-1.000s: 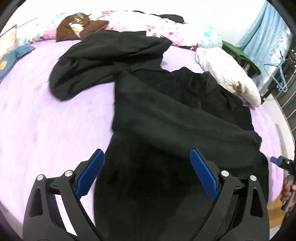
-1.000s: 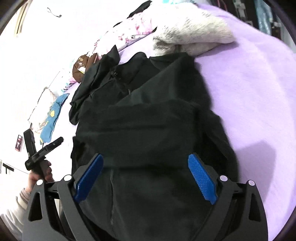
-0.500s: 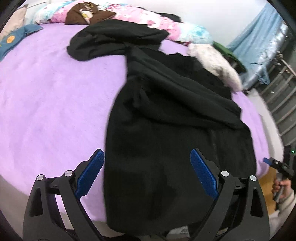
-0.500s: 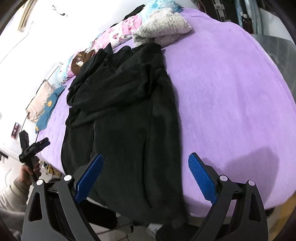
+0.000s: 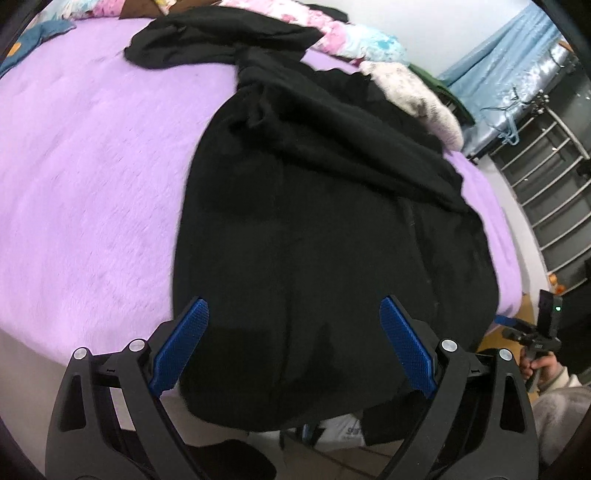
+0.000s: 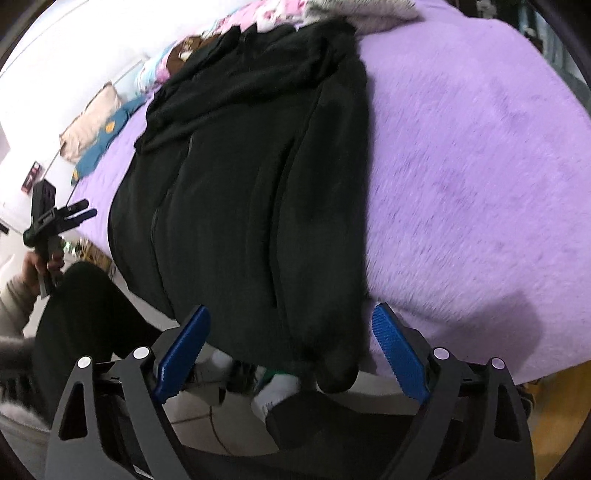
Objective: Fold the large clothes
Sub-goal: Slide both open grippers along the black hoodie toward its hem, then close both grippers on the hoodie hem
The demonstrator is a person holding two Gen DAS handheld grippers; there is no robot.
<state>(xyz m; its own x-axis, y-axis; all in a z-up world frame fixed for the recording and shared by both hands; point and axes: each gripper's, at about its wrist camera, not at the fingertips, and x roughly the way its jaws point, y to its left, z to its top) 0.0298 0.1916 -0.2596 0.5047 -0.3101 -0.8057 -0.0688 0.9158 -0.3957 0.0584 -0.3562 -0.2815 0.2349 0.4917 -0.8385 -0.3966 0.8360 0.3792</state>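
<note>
A large black garment (image 5: 314,229) lies spread along the purple bed (image 5: 92,177), its lower hem hanging over the near edge. A sleeve lies folded across its upper part. My left gripper (image 5: 291,347) is open and empty, hovering over the hem at the bed's edge. In the right wrist view the same garment (image 6: 251,177) runs away from me, and my right gripper (image 6: 291,354) is open and empty just off the bed's edge at the hem's right corner. The right gripper also shows in the left wrist view (image 5: 532,332), and the left gripper in the right wrist view (image 6: 55,221).
A white fluffy garment (image 5: 413,92) and floral bedding (image 5: 351,33) lie at the bed's far end. A blue garment (image 6: 99,144) and a beige pillow (image 6: 88,114) lie at the left side. A metal rack (image 5: 546,177) stands right. My feet (image 6: 277,391) are on the floor.
Both grippers have pulled back toward the near edge of the bed and lower. The garment now lies stretched out with its hem over the edge. Both grippers stay open.
</note>
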